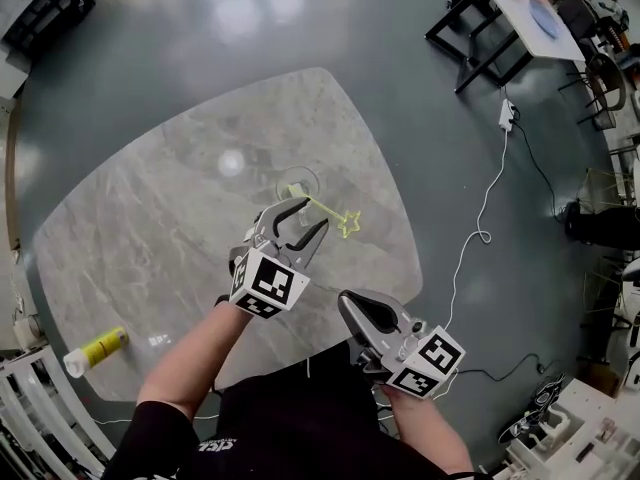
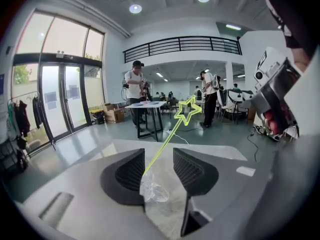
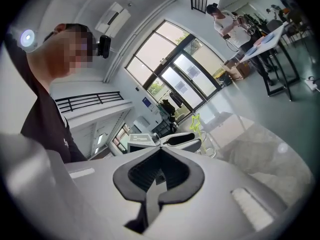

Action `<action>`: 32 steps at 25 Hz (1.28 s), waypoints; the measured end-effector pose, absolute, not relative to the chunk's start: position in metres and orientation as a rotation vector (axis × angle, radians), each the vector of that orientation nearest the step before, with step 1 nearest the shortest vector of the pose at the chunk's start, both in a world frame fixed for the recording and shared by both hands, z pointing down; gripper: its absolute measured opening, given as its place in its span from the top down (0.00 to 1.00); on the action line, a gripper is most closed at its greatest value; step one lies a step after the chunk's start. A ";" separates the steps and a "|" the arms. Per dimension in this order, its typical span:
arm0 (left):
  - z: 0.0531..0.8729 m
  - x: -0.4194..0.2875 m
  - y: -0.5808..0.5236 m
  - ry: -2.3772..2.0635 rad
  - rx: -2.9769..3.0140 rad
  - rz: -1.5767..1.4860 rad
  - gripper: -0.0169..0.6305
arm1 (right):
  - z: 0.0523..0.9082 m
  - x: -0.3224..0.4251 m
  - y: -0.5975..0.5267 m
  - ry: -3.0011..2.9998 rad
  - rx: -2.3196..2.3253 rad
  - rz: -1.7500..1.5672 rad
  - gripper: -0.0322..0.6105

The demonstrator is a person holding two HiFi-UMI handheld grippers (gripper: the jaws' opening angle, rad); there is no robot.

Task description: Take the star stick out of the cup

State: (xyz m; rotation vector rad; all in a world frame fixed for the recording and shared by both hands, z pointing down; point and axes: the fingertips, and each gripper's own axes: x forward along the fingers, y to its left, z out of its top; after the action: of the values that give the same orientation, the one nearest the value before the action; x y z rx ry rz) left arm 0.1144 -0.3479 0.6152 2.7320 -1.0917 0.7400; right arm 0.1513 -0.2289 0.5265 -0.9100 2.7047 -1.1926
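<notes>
Holding a gripper in each hand over the grey marble table (image 1: 150,218), we have the left gripper (image 1: 308,215) up against the clear cup (image 1: 298,181), which stands right of the table's middle, nearer the right edge than the left. Its fingers are spread wide. In the left gripper view (image 2: 158,156) the cup (image 2: 152,190) shows low in the gap between them, and neither pad presses on it.

The yellow-green star stick (image 1: 325,208) is in the cup, leaning out over the rim with its star end towards the table's right edge. In the left gripper view the stick (image 2: 165,144) rises slantwise through the gap between the fingers, touching neither.

Our right gripper (image 1: 348,303) sits back at the near edge, well apart from the cup. Its fingers are pressed together on nothing (image 3: 160,151).

We also see a yellow bottle (image 1: 98,349) lying on its side by the near left edge.
</notes>
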 end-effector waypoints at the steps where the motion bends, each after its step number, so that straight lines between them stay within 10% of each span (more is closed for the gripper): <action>1: 0.617 0.117 -0.350 -1.096 2.734 0.750 0.73 | 0.528 0.154 -0.228 2.698 -0.919 -1.196 0.93; 32: 0.466 0.032 -0.331 -1.405 2.634 0.432 0.95 | 0.443 0.072 -0.202 2.876 -0.636 -1.045 0.93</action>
State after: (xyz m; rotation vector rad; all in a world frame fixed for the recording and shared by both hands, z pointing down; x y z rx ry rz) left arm 0.0320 -0.3305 0.4660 2.6342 -1.4051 0.4325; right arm 0.0723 -0.2021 0.4426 -0.6362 2.8759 -1.0452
